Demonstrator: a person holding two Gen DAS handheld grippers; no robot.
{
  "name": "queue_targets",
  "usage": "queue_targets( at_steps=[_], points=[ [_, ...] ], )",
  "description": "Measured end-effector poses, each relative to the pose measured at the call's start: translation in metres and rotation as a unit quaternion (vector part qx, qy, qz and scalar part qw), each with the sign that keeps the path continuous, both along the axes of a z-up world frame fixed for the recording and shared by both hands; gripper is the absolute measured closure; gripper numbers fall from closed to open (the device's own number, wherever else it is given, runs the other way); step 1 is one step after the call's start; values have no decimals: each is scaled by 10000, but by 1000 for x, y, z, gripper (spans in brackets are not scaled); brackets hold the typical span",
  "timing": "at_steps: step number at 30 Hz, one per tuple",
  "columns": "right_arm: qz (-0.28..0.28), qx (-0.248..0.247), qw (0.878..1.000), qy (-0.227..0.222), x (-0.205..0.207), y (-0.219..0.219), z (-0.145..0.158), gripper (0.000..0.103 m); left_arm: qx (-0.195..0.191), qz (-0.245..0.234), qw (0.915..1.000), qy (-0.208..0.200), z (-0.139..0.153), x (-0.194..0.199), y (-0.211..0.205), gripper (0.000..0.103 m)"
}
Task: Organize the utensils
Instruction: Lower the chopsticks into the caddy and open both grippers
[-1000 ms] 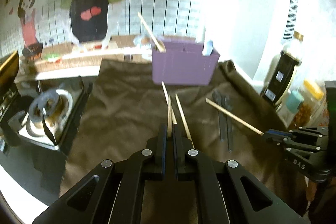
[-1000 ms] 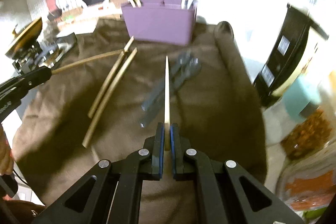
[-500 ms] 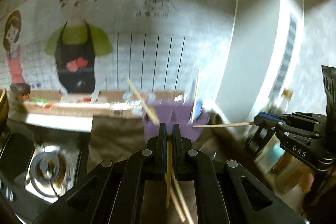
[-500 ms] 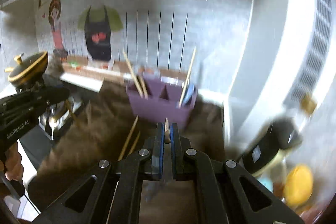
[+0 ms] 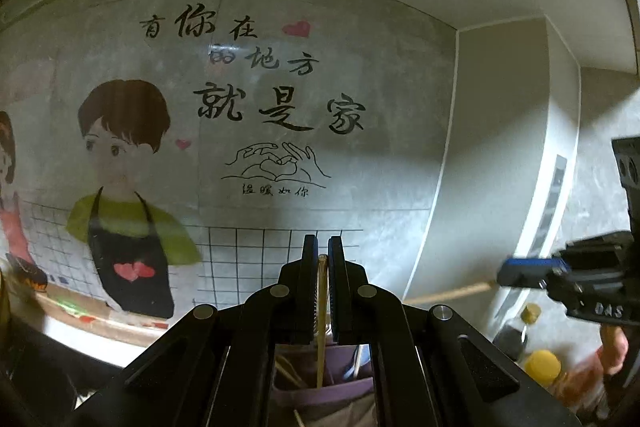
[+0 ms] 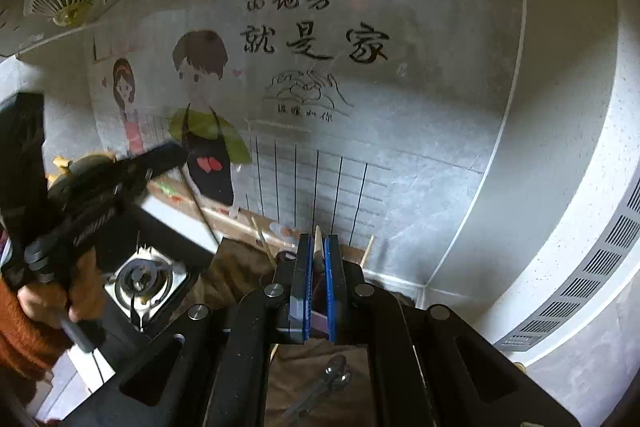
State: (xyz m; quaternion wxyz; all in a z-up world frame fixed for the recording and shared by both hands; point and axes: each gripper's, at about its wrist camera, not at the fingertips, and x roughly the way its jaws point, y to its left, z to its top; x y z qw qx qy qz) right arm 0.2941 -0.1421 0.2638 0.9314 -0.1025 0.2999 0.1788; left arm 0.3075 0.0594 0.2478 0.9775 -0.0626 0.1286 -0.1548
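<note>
Near, bottom centre of each view: left gripper and right gripper, jaws pinched shut, each on one thin, pale wooden chopstick. Below, lower centre: purple plastic box, sticks already upright inside; dark metal spoons still on brown cloth. Task approx. part done. Far: glossy wall w/ cartoon sticker.

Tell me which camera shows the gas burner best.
The right wrist view: the gas burner sits in plain sight at lower left, its ring and steel surround lit, just beyond the person's left hand. The left wrist view shows nothing of it; its lower left corner is dark.
</note>
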Motion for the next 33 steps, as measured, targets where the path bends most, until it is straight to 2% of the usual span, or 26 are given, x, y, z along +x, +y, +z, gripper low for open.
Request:
queue_targets(
  at_steps=[4, 8, 14, 20, 24, 28, 33],
  points=[
    [77, -22, 9986, 514, 2, -7, -15, 98, -64, -75, 9998, 162, -15, 12, 1, 98],
    [-41, -92, 9947, 1020, 3, -17, -44, 98, -88, -173, 9991, 383, -38, 14, 1, 98],
    [-58, -305, 9930, 1138, 16, -13, -65, 98, -55, -150, 9976, 678, -61, 23, 2, 98],
    [-164, -289, 9892, 1426, 53, -1, -71, 98, -119, -95, 9982, 581, -55, 40, 4, 98],
    [-247, -556, 9865, 1522, 77, 10, -77, 98, -32, -102, 9986, 521, -50, 58, 1, 98],
    [-238, -638, 9805, 1843, 106, 19, -97, 98, 47, -151, 9979, 635, -56, 83, -5, 98],
    [-262, -649, 9722, 2236, 138, 25, -130, 98, 109, -145, 9951, 974, -85, 114, -8, 98]
  ],
)
